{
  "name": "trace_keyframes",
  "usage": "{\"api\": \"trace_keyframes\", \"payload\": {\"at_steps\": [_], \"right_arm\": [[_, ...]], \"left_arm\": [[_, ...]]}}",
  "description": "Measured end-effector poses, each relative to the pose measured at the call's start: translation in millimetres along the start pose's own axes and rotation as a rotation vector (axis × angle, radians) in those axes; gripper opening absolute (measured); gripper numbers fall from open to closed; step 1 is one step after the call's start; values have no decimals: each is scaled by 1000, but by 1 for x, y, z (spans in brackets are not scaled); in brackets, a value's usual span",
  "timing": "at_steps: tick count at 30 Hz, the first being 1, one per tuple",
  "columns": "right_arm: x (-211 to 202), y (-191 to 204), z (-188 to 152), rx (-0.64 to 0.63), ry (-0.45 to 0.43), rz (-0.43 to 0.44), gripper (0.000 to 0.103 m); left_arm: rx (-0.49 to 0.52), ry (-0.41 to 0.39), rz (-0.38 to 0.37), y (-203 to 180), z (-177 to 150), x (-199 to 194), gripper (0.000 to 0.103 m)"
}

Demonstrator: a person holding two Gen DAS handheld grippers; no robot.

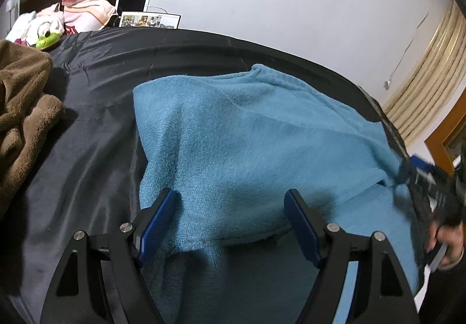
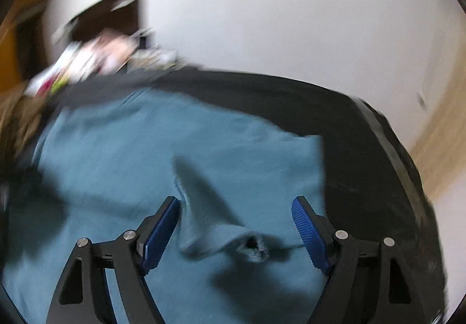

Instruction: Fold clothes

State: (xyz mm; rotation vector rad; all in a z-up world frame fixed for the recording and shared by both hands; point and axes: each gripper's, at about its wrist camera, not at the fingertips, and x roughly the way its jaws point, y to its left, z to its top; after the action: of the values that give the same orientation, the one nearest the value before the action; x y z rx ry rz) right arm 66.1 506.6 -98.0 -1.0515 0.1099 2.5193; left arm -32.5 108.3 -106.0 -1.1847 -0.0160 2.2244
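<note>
Blue sweater (image 1: 247, 134) lay on the black sheet (image 1: 96, 108), partly folded with a sleeve laid across it, further folds judged outstanding; left gripper (image 1: 230, 219) and right gripper (image 2: 236, 225) stood wide open over it, holding nothing.

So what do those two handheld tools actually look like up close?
Both look alike. The left tool has two black angular metal arms with triangular cut-outs and round silver pivot bolts, each ending in a ribbed blue pad. The right tool has the same black frame, silver bolts and ribbed blue pads. No cables or markings show.
</note>
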Motion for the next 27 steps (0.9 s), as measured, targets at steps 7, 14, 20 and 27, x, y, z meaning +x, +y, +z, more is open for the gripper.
{"api": "trace_keyframes", "payload": {"at_steps": [7, 14, 20, 27], "right_arm": [[7, -23, 8, 61, -7, -48, 81], [3, 30, -5, -130, 24, 124, 81], [37, 31, -21, -86, 141, 161, 88], [33, 28, -25, -75, 141, 165, 88]], "left_arm": [[16, -4, 12, 0, -1, 1, 80], [8, -13, 143, 11, 0, 5, 80], [-89, -14, 143, 35, 2, 4, 82], [-164, -74, 61, 44, 15, -24, 82]]}}
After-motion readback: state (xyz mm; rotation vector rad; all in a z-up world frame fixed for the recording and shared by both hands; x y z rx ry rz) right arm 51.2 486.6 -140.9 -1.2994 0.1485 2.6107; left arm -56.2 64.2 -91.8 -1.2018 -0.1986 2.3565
